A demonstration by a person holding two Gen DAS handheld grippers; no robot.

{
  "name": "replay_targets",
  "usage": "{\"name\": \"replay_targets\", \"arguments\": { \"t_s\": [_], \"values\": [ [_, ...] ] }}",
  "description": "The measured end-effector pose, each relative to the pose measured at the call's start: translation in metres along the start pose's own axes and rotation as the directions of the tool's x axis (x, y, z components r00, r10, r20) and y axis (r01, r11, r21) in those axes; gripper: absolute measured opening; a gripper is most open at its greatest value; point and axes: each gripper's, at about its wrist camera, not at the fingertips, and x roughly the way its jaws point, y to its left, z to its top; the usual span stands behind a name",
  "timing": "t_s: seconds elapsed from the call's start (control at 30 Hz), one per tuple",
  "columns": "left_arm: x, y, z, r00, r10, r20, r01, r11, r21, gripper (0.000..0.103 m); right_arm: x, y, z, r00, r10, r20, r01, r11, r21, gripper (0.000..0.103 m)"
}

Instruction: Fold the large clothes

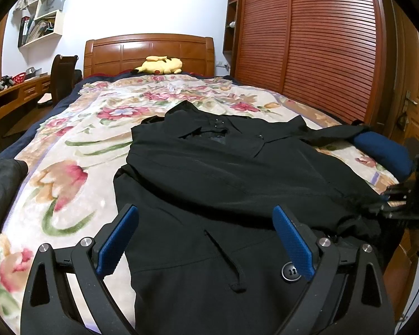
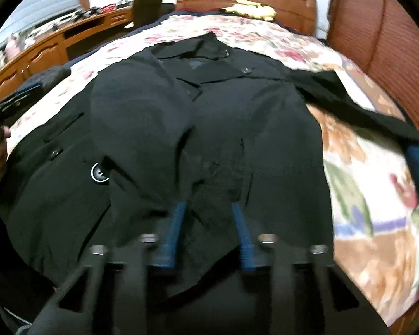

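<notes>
1. Nearest to me, the left gripper [image 1: 205,237] hangs low over the hem end of the big black buttoned coat [image 1: 223,173], its two blue ribbed pads [image 1: 117,240] spread wide apart with nothing pinched between them; the coat's cloth and a thin black drawstring [image 1: 229,259] lie in the gap below.
2. A large round black button [image 1: 290,271] sits on the coat just beside the inner edge of that gripper's right-hand pad.
3. The right gripper [image 2: 208,209] points down at the middle of the coat, its blue pads drawn in to a narrow gap. Dark cloth bunches between them, but the picture is smeared and I cannot tell whether the pads actually press on it.
4. In the right wrist view a person's hand [image 2: 0,156] shows at the left edge.
5. The coat lies flat and face up on the flowered cream blanket [image 1: 78,145] that covers the bed, collar toward the headboard, one side folded in across the chest.
6. One black sleeve [image 1: 338,134] stretches out toward the right edge of the bed, with a dark blue rounded cushion-like thing [image 1: 385,153] near its end.
7. At the head of the bed a yellow plush toy [image 1: 160,65] lies against the brown wooden headboard [image 1: 150,47].
8. A slatted reddish-brown wardrobe [image 1: 307,42] stands along the right, and a wooden desk [image 1: 11,97] with white wall shelves [image 1: 46,14] above stands on the left.
</notes>
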Motion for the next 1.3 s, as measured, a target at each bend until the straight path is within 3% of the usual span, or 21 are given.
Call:
{"name": "replay_targets", "arguments": {
  "t_s": [0.13, 0.23, 0.33, 0.43, 0.5, 0.57, 0.8, 0.87, 1.07, 1.3],
  "values": [
    [0.0, 0.0, 0.0, 1.0, -0.001, 0.002, 0.001, 1.0, -0.002, 0.097, -0.022, -0.013, 0.016, 0.992, -0.08, 0.1, 0.081, 0.997, -0.005, 0.017],
    [-0.001, 0.001, 0.0, 1.0, -0.002, 0.004, 0.002, 1.0, -0.004, 0.097, -0.037, -0.024, 0.027, 0.967, -0.184, 0.173, 0.185, 0.983, 0.013, 0.017],
    [-0.001, 0.001, 0.001, 1.0, -0.003, 0.009, 0.003, 1.0, -0.006, 0.097, -0.036, -0.034, 0.031, 0.954, -0.236, 0.183, 0.232, 0.972, 0.044, 0.019],
    [-0.002, 0.0, 0.001, 1.0, -0.003, 0.012, 0.003, 1.0, -0.004, 0.097, -0.024, -0.034, 0.032, 0.951, -0.267, 0.156, 0.261, 0.964, 0.056, 0.043],
    [-0.003, -0.001, 0.001, 1.0, -0.003, 0.012, 0.003, 1.0, 0.001, 0.097, -0.021, -0.032, 0.031, 0.951, -0.259, 0.168, 0.25, 0.966, 0.07, 0.061],
    [-0.003, -0.002, 0.0, 1.0, -0.004, 0.012, 0.004, 1.0, 0.004, 0.097, -0.02, -0.029, 0.032, 0.95, -0.254, 0.183, 0.241, 0.966, 0.09, 0.067],
    [0.0, -0.007, 0.002, 1.0, -0.004, 0.007, 0.004, 1.0, 0.004, 0.097, -0.01, -0.031, 0.033, 0.973, -0.167, 0.158, 0.158, 0.985, 0.072, 0.068],
    [0.002, -0.009, 0.002, 1.0, -0.004, 0.005, 0.004, 1.0, 0.008, 0.097, -0.001, -0.032, 0.031, 0.98, -0.142, 0.137, 0.133, 0.988, 0.072, 0.06],
    [0.005, -0.013, 0.003, 1.0, -0.006, -0.002, 0.006, 1.0, 0.01, 0.097, 0.037, -0.038, 0.015, 0.993, -0.114, 0.011, 0.114, 0.992, 0.056, 0.058],
    [0.012, -0.018, 0.001, 1.0, -0.006, -0.018, 0.006, 1.0, 0.019, 0.097, 0.03, -0.049, 0.015, 0.995, -0.077, 0.057, 0.071, 0.992, 0.102, 0.058]
  ]
}}
